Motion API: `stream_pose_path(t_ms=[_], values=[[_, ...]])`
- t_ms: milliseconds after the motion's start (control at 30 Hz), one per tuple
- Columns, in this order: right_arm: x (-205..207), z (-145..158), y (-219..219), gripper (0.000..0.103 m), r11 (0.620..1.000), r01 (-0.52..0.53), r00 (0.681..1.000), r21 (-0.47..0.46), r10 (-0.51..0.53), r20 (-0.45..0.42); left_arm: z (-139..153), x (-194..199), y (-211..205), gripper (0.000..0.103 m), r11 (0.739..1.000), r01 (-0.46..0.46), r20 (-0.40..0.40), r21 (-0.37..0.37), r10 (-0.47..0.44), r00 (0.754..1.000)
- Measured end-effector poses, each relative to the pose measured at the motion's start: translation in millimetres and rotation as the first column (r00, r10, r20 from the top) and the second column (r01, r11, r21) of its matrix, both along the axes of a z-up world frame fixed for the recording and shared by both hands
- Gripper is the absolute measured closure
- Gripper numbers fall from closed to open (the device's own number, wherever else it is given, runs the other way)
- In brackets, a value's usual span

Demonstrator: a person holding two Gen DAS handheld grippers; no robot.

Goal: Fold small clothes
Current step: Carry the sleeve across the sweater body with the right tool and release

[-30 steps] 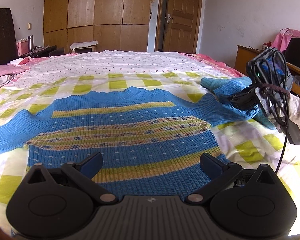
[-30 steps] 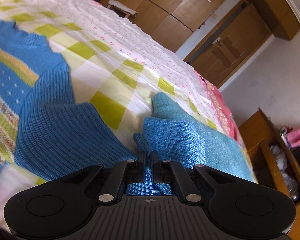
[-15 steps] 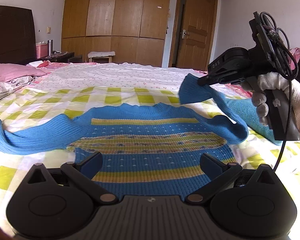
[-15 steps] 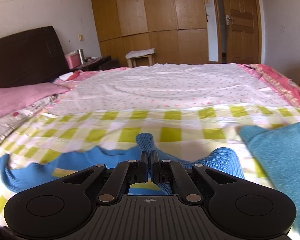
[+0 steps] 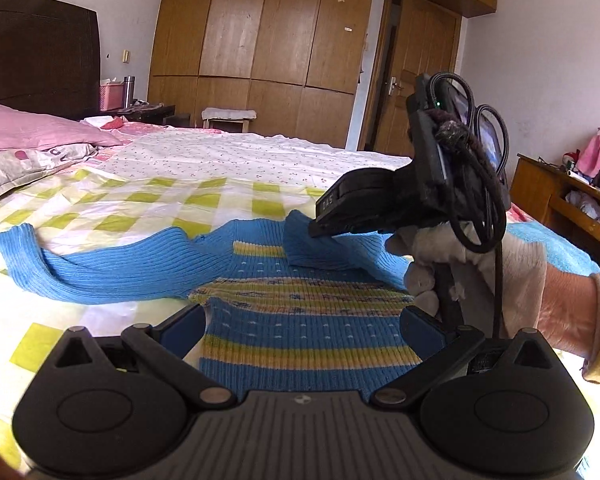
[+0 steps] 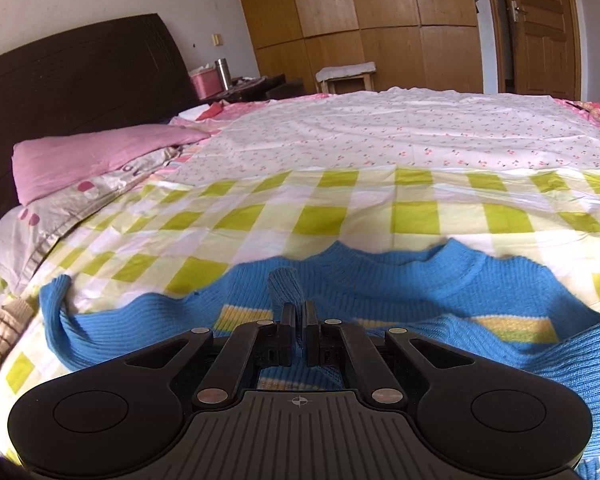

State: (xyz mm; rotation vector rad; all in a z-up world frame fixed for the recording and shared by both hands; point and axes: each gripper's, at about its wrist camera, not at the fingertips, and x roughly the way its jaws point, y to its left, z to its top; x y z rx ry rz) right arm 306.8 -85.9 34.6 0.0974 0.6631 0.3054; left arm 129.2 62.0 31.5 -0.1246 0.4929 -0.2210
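Gripping the sleeve cuff (image 6: 286,288), right gripper (image 6: 299,326) had jaws nearly closed on it, cuff laid over the chest of the blue striped sweater (image 5: 300,320). Sweater lay flat on the checked bedsheet (image 6: 328,216), other sleeve stretched out left. Left gripper (image 5: 300,326) hovered at the hem, jaws wide apart, holding nothing. Gloved right hand (image 5: 480,264) seen from left wrist.

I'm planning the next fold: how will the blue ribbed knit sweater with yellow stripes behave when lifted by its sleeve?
The blue ribbed knit sweater with yellow stripes is probably floppy: its sleeve cuff, pinched in the right gripper, bends and trails. The ribbed knit likely resists slipping from the pads. The other sleeve lies rumpled, so it may bunch if dragged.
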Motion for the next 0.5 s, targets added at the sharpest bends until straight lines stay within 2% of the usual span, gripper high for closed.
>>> stream_pose_path(t_ms=[100,267,500], values=[[-2,-11,11,0.101,0.998,-0.054,0.998,-0.019,0.053,-0.03,0,1,6,0.0,1.0,-0.009,0.008,-0.005,0.009,1.0],[-8,-25,28,0.099,0.98,-0.159,0.986,-0.122,0.151,-0.073,0,1,13,0.0,1.0,-0.028,0.022,-0.002,0.028,0.999],[-8,-30,37,0.095,0.95,-0.201,0.979,-0.239,0.19,-0.072,0,1,17,0.0,0.999,-0.038,0.021,-0.011,0.039,0.999]])
